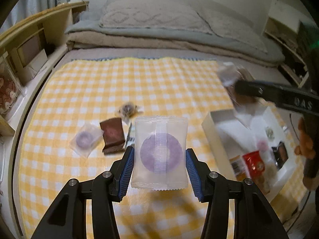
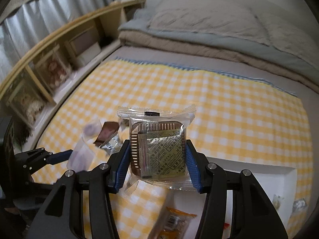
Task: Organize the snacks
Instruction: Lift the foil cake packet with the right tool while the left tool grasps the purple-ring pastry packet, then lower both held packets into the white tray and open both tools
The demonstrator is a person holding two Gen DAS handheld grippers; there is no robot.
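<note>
- The left hand-held gripper [image 1: 159, 171] is closed on a clear packet with a purple round snack [image 1: 160, 153], held at the packet's two side edges at the centre of the left wrist view, lifted above the yellow checked cloth [image 1: 139, 83] spread on the bed.
- The right hand-held gripper [image 2: 157, 165] is clamped on a clear-wrapped brown biscuit [image 2: 157, 147] with an oxygen-absorber sachet inside, lower centre of its view, hanging over the near rim of the white box [image 2: 259, 171].
- More loose snacks lie on the cloth left of centre: a second purple packet [image 1: 85, 139], a brown packet [image 1: 112, 135] and a small wrapped sweet [image 1: 128, 109].
- The white box at the right of the left view already holds a red packet [image 1: 254, 163] among others.
- Risk, as I judge it: slick film held only by its edges could slip free and drop outside the box.
- Both grippers heading to one box could collide, or knock its wall.
- A hard squeeze might crack the biscuit.
</note>
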